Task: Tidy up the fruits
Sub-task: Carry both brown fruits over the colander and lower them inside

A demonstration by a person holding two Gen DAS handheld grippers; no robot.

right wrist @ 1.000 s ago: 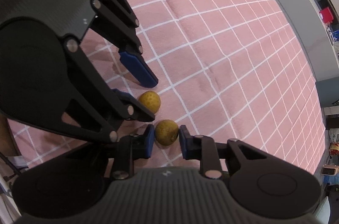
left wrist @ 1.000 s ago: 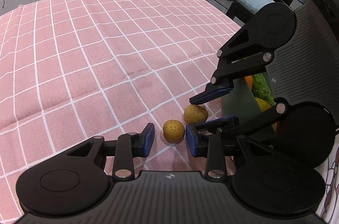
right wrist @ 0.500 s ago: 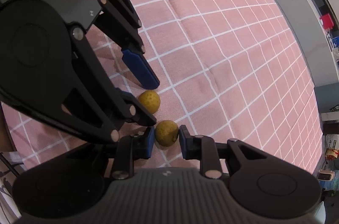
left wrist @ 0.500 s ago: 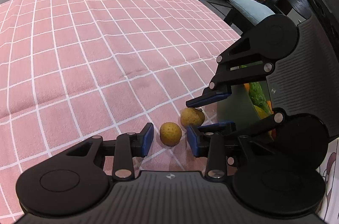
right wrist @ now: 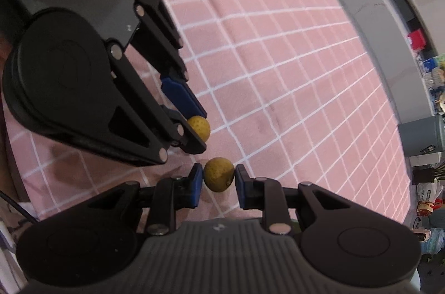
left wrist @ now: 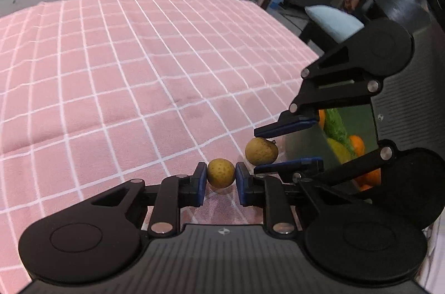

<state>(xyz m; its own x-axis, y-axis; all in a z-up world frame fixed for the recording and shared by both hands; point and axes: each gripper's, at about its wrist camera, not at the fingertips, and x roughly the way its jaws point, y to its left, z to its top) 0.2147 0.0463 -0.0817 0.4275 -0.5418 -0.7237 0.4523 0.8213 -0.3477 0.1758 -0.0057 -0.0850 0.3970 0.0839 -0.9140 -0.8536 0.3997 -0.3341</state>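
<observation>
Left gripper (left wrist: 221, 177) pads clamped on one longan (left wrist: 221, 172); right gripper (right wrist: 218, 177) clamped on second longan (right wrist: 219, 173) just beside it, over pink checked cloth (left wrist: 133, 77).

My left gripper (left wrist: 221, 177) is matte black — ribbed grey housing, two round discs, silver screws at the linkage pivots, blue pads on the fingers (left wrist: 200, 180). The right gripper (right wrist: 216, 177) matches it — same discs, screws, blue pads.
</observation>
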